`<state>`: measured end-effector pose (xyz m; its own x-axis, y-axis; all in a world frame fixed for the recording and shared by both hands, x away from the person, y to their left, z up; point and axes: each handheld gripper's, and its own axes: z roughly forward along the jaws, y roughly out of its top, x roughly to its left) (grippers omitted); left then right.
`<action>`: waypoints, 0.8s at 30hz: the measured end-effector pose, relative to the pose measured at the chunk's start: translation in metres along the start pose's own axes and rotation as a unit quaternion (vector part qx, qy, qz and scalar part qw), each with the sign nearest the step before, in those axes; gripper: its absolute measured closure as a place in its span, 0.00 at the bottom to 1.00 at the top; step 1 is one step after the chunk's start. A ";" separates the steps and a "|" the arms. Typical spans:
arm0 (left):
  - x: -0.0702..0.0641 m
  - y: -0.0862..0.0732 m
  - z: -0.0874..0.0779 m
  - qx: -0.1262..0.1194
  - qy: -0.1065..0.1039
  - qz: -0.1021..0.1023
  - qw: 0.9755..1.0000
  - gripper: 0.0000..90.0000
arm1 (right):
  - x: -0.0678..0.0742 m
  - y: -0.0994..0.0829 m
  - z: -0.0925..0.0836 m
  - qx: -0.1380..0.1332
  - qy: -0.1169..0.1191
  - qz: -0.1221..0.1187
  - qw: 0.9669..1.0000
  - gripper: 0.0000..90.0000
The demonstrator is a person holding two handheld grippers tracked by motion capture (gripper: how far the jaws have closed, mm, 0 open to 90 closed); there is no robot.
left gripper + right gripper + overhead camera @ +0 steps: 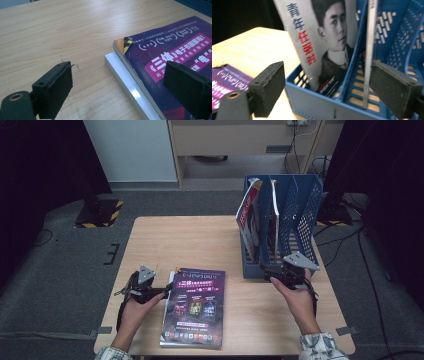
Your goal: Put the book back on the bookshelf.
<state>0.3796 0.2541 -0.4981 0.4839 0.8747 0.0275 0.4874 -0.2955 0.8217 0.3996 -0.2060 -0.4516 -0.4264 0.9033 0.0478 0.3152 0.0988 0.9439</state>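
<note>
Rack, blue, slotted, stands just ahead of right gripper: magazine leans in nearest slot, thin booklet in next. Right jaws spread, nothing btwn. Left gripper spread at corner of purple book, flat on tabletop.

Surface: pale wood-grain finish, smooth, low sheen, a few dark scuffs. Purple magazine: glossy paper cover, one far corner creased. Beneath it, a white book with a shiny, reflective edge. File rack: blue plastic, perforated walls, slotted floor, semi-matt. Magazine in its left compartment: coated paper, slight gloss. Left gripper and right gripper: pads black, matt, rubbery, faintly grainy. Floor: grey carpet, rough.
</note>
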 end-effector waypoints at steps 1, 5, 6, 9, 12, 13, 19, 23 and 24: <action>0.000 0.000 0.000 0.001 -0.001 0.000 1.000 0.09 | 0.002 -0.001 0.000 0.001 0.004 -0.001 1.000 0.16; -0.003 0.000 -0.001 0.000 -0.005 -0.003 1.000 0.10 | 0.014 -0.003 0.000 0.006 0.020 -0.012 1.000 0.20; -0.004 0.001 -0.001 -0.001 -0.007 -0.004 1.000 0.10 | 0.016 -0.004 0.000 0.006 0.024 -0.015 1.000 0.20; -0.007 0.001 -0.002 -0.001 -0.014 -0.008 1.000 0.10 | 0.026 -0.007 0.004 0.014 0.036 -0.027 0.999 0.24; -0.010 0.002 -0.001 0.001 -0.019 -0.004 1.000 0.10 | 0.033 -0.009 0.006 0.022 0.047 -0.032 0.998 0.27; -0.010 0.002 -0.001 0.001 -0.021 -0.004 1.000 0.10 | 0.035 -0.010 0.007 0.022 0.050 -0.035 0.998 0.27; -0.015 0.002 0.000 0.005 -0.027 0.000 1.000 0.12 | 0.050 -0.011 0.008 0.027 0.074 -0.048 0.996 0.32; -0.017 0.002 0.003 0.011 -0.032 0.001 0.999 0.13 | 0.059 -0.013 0.012 0.036 0.088 -0.055 0.994 0.32; -0.017 0.002 0.004 0.013 -0.035 0.001 0.999 0.13 | 0.060 -0.014 0.012 0.037 0.090 -0.058 0.994 0.33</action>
<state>0.3746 0.2371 -0.4991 0.5338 0.8455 -0.0104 0.5040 -0.3083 0.8068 0.3801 -0.1475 -0.4657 -0.6067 0.7949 0.0042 0.3139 0.2348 0.9200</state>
